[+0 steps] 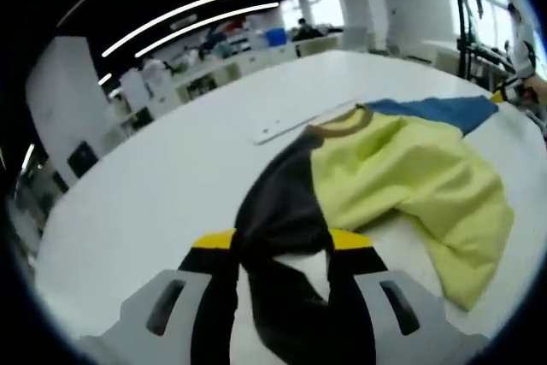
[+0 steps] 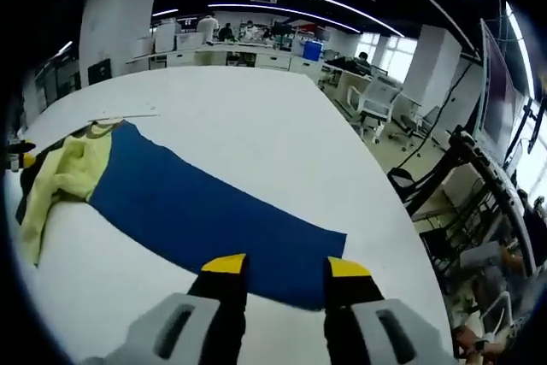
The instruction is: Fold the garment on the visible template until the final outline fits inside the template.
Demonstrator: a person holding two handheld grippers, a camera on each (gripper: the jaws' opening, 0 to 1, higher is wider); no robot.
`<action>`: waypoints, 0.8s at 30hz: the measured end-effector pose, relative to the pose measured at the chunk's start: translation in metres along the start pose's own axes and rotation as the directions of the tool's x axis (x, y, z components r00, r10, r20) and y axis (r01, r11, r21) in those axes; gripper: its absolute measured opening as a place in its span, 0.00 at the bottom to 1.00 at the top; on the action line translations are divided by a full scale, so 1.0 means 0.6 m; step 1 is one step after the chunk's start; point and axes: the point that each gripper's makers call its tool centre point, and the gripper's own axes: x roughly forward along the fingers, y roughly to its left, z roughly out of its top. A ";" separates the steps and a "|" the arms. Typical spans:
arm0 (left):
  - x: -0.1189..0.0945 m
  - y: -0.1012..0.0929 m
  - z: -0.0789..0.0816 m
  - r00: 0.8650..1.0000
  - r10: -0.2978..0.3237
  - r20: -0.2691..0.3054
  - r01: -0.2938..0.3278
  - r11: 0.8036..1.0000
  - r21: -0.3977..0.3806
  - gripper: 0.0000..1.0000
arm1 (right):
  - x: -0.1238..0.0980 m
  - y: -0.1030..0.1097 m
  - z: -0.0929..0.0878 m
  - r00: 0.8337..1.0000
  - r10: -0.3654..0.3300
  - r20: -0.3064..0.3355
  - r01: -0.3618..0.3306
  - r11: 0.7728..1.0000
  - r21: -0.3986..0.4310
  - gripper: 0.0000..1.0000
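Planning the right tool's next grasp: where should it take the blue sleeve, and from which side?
Grip the blue sleeve at its cuff edge, straight ahead of the right tool. It lies flat and stretched, its free end nearest the open jaws, so a low approach from the table edge should catch it.

Soft matt cloth garment (image 1: 402, 177) in yellow, black, blue; smooth white table (image 1: 171, 185), perhaps faintly glossy laminate.

Garment (image 1: 402, 168) in yellow, black and blue on white table (image 1: 171, 185).
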 end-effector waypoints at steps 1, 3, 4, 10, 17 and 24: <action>-0.003 -0.004 0.001 1.000 -0.006 0.004 0.006 1.000 0.001 0.43 | -0.001 0.005 0.002 1.000 0.008 0.004 -0.008 1.000 0.003 0.38; -0.014 -0.019 0.006 1.000 -0.018 0.013 0.018 1.000 0.008 0.47 | -0.005 0.019 0.007 0.999 0.036 0.013 -0.036 0.999 0.007 0.42; -0.016 -0.022 0.007 1.000 -0.022 0.018 0.022 1.000 0.010 0.50 | -0.008 0.029 0.010 0.998 0.055 0.022 -0.055 0.998 0.011 0.46; -0.039 -0.061 0.029 0.995 -0.063 0.076 0.063 0.998 0.005 0.64 | -0.028 0.090 0.021 0.982 0.184 0.049 -0.183 0.983 -0.025 0.67; -0.057 -0.114 0.052 0.986 -0.126 0.110 0.122 0.992 0.041 0.79 | -0.059 0.160 0.029 0.939 0.338 0.058 -0.333 0.940 -0.073 0.89; -0.066 -0.166 0.066 0.976 -0.186 0.111 0.182 0.982 0.046 0.82 | -0.102 0.232 0.035 0.861 0.503 0.073 -0.493 0.861 -0.122 0.97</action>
